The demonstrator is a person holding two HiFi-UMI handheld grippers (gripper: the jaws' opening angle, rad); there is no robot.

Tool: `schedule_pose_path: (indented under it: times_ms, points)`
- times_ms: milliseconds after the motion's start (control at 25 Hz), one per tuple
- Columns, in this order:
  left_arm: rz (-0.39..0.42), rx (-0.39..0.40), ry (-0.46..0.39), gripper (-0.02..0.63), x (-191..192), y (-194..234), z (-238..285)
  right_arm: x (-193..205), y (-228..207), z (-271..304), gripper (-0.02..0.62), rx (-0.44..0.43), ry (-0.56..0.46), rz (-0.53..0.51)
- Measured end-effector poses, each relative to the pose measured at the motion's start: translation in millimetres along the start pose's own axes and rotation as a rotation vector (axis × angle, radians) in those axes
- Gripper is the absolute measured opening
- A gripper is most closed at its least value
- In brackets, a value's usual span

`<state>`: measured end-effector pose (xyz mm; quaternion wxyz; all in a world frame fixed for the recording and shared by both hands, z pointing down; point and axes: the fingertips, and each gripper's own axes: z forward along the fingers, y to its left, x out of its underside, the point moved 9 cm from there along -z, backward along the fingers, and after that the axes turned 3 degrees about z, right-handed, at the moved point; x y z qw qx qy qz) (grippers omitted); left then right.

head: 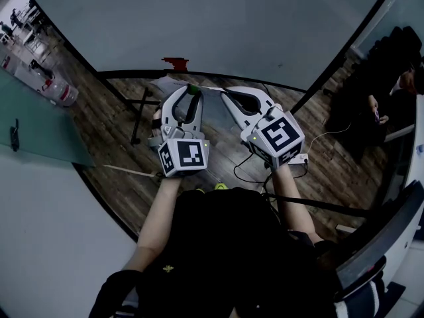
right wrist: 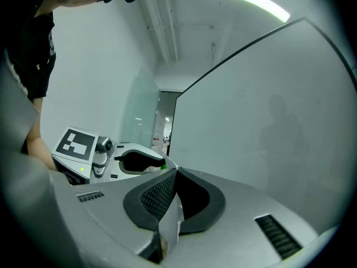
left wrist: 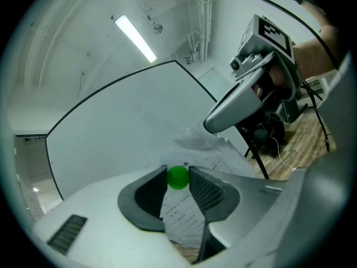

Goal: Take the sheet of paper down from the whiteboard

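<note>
Left gripper view first: my left tongs (left wrist: 178,172) are pinched on a little green ball (left wrist: 178,178) right at the tips. Both pads touch it, so the jaws sit partway closed. The paper (left wrist: 184,219) runs down between those jaws just under the ball, print facing the camera.

Over in the right gripper view, my right tongs (right wrist: 174,175) are clamped nearly flat on an edge of the paper, which pokes out edge-on between the pads.

So the paper spans from one pair to the other, a bit crumpled in the middle. In the head view both tongs sit side by side with their tips close together, just below the bottom edge of the whiteboard (head: 232,25) and over the wood floor (head: 331,171). Can't tell if the paper touches the whiteboard. There's a red bit (head: 175,63) at that bottom edge, just above the tips.
</note>
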<state>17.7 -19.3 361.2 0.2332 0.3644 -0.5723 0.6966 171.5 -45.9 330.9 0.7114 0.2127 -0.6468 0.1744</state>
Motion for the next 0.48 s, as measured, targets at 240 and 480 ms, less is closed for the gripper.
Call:
schedule_pose_path:
  times_ms: [240,480]
  points:
    - [0.004,0.005,0.003,0.130,-2.4,-3.2,2.9,0.8,-3.1,-2.6,0.015,-0.006,0.003,-0.002]
    - [0.004,0.002,0.001,0.130,-0.5,-1.9,4.9,0.7,-4.1,-0.2,0.015,-0.007,0.018,0.012]
